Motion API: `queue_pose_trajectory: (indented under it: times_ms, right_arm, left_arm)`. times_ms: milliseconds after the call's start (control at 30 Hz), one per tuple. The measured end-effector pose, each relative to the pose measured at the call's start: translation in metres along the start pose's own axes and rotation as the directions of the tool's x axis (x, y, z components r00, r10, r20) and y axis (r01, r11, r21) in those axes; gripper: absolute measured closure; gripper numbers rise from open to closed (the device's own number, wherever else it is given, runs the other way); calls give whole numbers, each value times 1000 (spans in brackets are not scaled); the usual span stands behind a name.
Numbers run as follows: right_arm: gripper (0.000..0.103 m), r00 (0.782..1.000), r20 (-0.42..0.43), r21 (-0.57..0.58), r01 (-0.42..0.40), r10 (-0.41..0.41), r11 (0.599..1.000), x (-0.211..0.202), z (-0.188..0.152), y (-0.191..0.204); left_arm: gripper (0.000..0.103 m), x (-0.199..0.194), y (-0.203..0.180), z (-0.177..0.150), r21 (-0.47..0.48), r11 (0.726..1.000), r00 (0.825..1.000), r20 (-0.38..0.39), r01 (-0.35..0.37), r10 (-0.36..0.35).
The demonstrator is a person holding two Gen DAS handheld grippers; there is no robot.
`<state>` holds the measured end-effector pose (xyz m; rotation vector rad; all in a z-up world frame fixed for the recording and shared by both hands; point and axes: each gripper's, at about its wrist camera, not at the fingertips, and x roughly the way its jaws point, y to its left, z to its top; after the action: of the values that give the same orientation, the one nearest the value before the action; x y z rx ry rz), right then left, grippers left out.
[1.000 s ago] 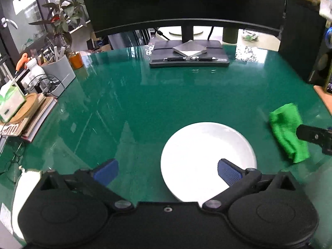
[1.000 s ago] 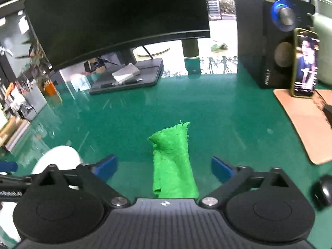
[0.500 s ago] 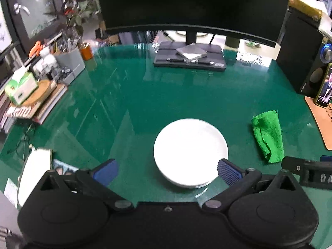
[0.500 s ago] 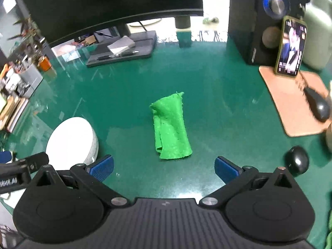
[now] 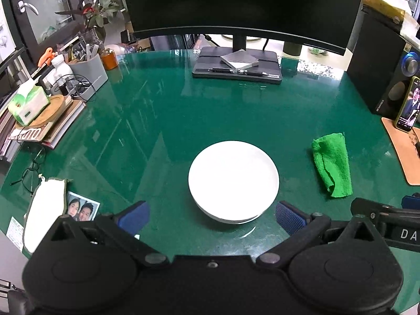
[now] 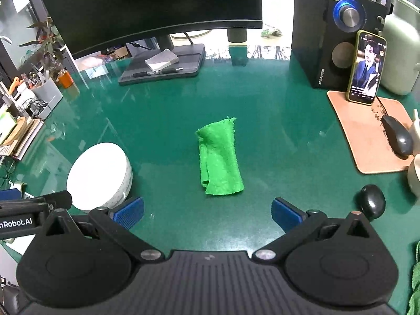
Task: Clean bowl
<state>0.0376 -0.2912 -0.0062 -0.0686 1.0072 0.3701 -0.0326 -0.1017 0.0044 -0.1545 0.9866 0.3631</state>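
Two claws are hanging spread and empty over the green glass desk (image 5: 183,110) as we are starting the job: our left gripper (image 5: 211,216) is hovering with its blue pads wide apart just short of the white bowl (image 5: 233,181), which is sitting dead ahead between the fingers' lines, and our right gripper (image 6: 207,214) is likewise released, with the green cloth (image 6: 219,157) lying crumpled straight ahead of it and the bowl off to its left. Nothing is being held yet. We are judging the risks from here: the glass looks slick, so a one-sided nudge from the left pads could send the bowl skating instead of seating it. The cloth is folded loosely, and a shallow pinch might catch only one layer and let it trail. Both tools are working close together, so crossing toward the bowl could knock them against each other.
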Motion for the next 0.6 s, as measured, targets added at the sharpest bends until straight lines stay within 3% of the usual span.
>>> queue_pose_trajectory:
  times_ms: [600]
  right_arm:
    - [0, 1000, 5, -17, -17, 17, 1000, 2, 3, -1]
  left_arm:
    - [0, 0, -3, 1, -6, 999, 999, -2, -37, 37]
